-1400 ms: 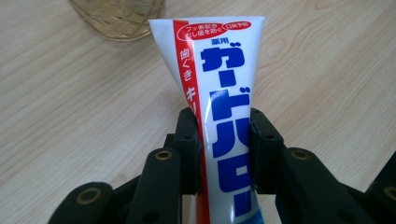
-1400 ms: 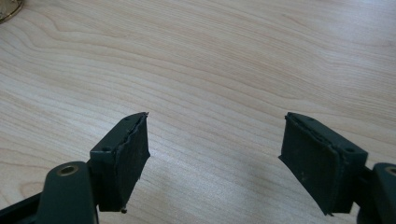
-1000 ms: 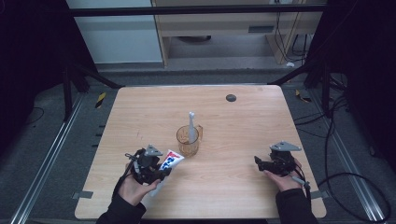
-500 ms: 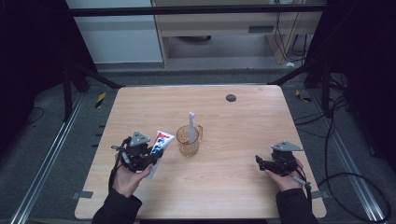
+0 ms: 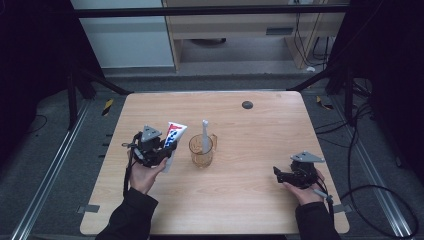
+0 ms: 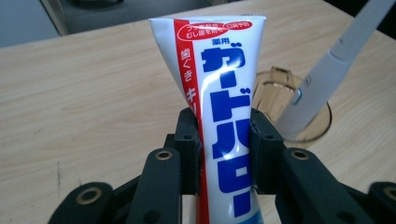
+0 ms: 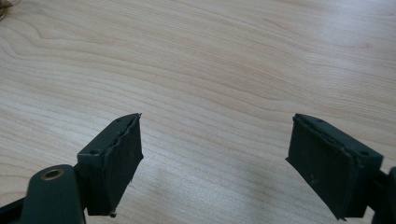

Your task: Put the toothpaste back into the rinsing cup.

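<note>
While I count one toothpaste tube (image 5: 172, 140), one amber glass cup (image 5: 201, 151) with one white toothbrush (image 5: 205, 135) standing in it, and one dark disc (image 5: 247, 104) near the top edge, most of the wooden table (image 5: 260, 200) lies bare, with wide room across the lower middle and right. My left gripper (image 6: 223, 140), left of centre, is clamped on the tube, which rises tilted just beside the cup. My right gripper (image 7: 212, 163), lower right near the table's edge, has its jaws spread wide over bare wood.

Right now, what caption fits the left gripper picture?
Left gripper pinching a white, red and blue toothpaste tube beside an amber glass cup.
</note>
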Available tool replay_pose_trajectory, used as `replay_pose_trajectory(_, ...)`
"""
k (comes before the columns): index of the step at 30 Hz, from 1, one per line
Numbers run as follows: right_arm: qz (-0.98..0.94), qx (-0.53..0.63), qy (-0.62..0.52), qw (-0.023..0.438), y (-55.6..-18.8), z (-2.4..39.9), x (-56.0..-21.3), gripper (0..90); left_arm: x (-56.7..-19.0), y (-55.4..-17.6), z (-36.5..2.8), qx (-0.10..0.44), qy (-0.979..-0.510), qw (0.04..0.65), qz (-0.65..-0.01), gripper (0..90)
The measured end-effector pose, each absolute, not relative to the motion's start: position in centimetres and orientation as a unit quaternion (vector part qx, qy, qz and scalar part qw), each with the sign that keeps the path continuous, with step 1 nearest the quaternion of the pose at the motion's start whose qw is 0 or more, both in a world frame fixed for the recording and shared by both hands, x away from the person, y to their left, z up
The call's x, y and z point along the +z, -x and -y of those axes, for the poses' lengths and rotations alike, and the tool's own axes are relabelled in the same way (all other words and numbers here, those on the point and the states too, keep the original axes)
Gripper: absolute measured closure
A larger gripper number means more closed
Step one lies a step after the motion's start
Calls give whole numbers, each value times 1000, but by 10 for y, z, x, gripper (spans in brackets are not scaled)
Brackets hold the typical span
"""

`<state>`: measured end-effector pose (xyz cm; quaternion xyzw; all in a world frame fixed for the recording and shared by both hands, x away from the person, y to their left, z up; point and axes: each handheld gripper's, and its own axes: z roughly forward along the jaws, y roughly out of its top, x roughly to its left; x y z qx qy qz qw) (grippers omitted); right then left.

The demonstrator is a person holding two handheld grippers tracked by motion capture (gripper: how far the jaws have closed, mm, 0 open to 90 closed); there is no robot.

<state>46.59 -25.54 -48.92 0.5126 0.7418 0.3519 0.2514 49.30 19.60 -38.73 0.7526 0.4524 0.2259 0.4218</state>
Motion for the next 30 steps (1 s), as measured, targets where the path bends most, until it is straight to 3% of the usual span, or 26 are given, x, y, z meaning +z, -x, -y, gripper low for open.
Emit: replay_pose_trajectory(30,-742,353,-506,262,-466,256,-490,168,-375,-530,-148,257,-697,523,-418,686)
